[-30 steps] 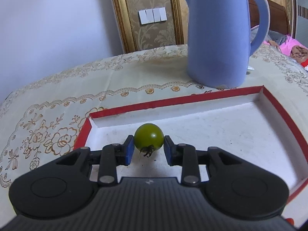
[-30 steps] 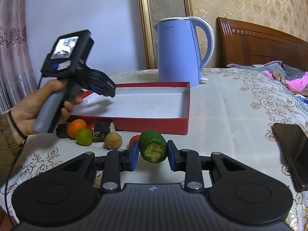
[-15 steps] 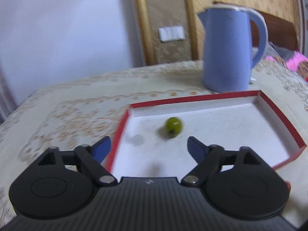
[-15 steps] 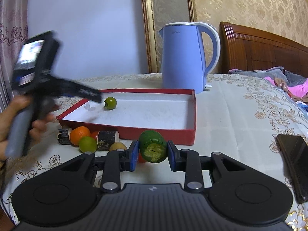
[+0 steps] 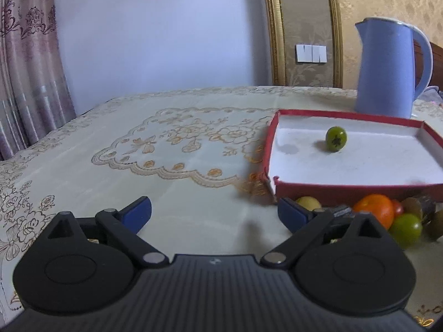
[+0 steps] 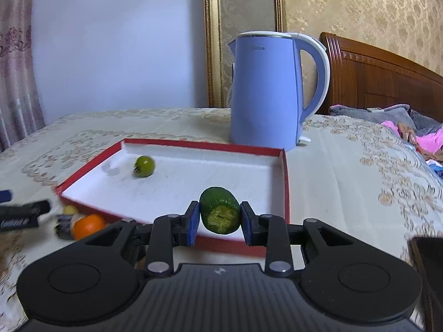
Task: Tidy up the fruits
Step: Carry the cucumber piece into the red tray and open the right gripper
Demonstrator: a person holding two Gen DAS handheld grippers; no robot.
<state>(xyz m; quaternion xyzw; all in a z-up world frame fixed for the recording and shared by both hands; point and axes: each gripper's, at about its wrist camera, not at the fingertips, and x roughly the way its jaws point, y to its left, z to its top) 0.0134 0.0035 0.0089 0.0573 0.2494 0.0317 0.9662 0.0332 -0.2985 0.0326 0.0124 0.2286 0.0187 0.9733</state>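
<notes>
Right tongs clamping a cut green fruit piece, hovering over the near edge of the red tray. Left tongs gaping wide, holding nothing, hanging above the bench left of the tray. Small green tomato lying inside the tray, well apart from both tongs. Orange and other fruits sitting just beside the tray's near wall.

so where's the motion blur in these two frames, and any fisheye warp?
Left wrist: mostly sharp, green tomato slightly soft, fruit pile by the red tray blurred; curtain bows at the edge. Right wrist: left gripper and orange smeared, tray rim streaked; held green piece and kettle crisp.
</notes>
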